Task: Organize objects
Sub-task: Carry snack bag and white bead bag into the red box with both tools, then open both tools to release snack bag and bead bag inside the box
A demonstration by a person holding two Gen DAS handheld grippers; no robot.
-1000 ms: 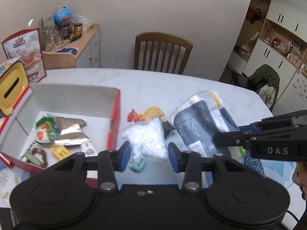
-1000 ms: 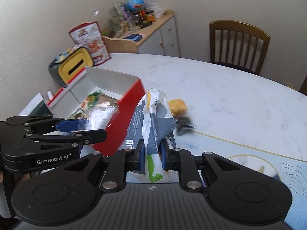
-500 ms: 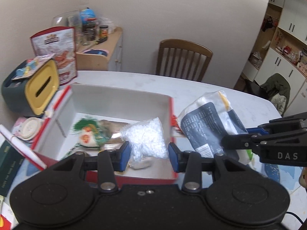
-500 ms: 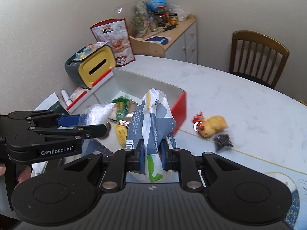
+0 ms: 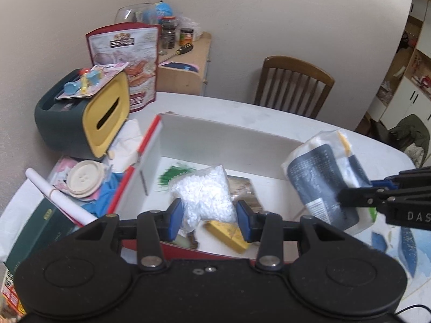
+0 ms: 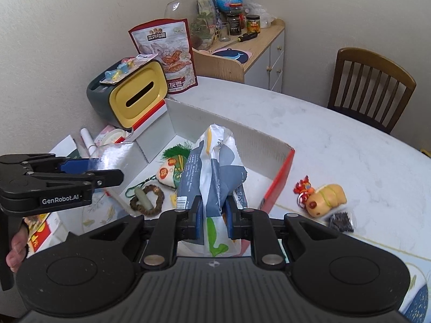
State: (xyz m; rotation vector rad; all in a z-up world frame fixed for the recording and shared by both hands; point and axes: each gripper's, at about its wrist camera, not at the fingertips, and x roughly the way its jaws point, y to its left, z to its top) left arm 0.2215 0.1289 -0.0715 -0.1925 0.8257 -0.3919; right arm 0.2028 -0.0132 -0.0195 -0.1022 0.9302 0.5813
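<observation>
Both grippers carry bags over the open box.

The left gripper (image 5: 209,218) pinches the bag of white pellets (image 5: 205,191) low between its blue pads, above the red-and-white box (image 5: 229,137); the right gripper (image 6: 213,214) clamps the blue-and-white pouch (image 6: 215,172) upright over the near right corner. Risk, as I judge it: the tall pouch could tip over the red wall, or the slippery pellet bag could slide out early onto the items inside.

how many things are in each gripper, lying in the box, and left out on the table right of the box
Held in the grippers: 2, white bead bag and grey-blue pouch
Lying in the red box: 4, embroidered sachet, bead bracelet, yellow tag, foil packet
Out on the table: 3, red charm, yellow plush, small dark packet
Total: 9
</observation>
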